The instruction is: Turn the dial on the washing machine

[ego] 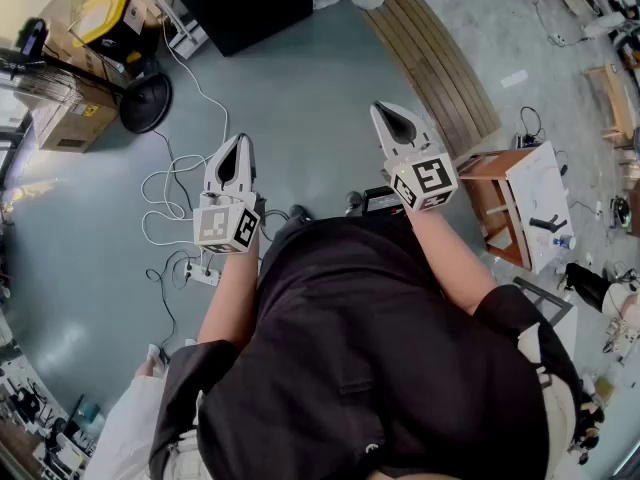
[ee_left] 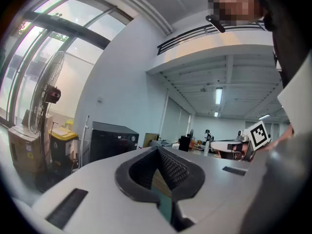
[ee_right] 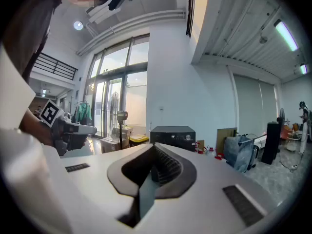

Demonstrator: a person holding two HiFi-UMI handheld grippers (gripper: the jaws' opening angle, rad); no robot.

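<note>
The black washing machine (ego: 240, 3) stands at the far end of the grey floor, well ahead of both grippers. It shows small in the left gripper view (ee_left: 113, 140) and in the right gripper view (ee_right: 173, 136), where its pale round dial (ee_right: 187, 137) sits on the front panel. My left gripper (ego: 240, 143) is held level in the air, its jaws together with nothing between them (ee_left: 158, 151). My right gripper (ego: 382, 108) is beside it, also shut and empty (ee_right: 155, 147). Neither gripper touches the machine.
A standing fan (ego: 145, 103) and cardboard boxes (ego: 60, 118) are at the left, with a yellow-lidded bin (ego: 105, 13) behind them. White cables (ego: 175, 183) and a power strip (ego: 200, 273) lie on the floor. A wooden slatted strip (ego: 435, 58) and a small wooden table (ego: 500, 198) are at the right.
</note>
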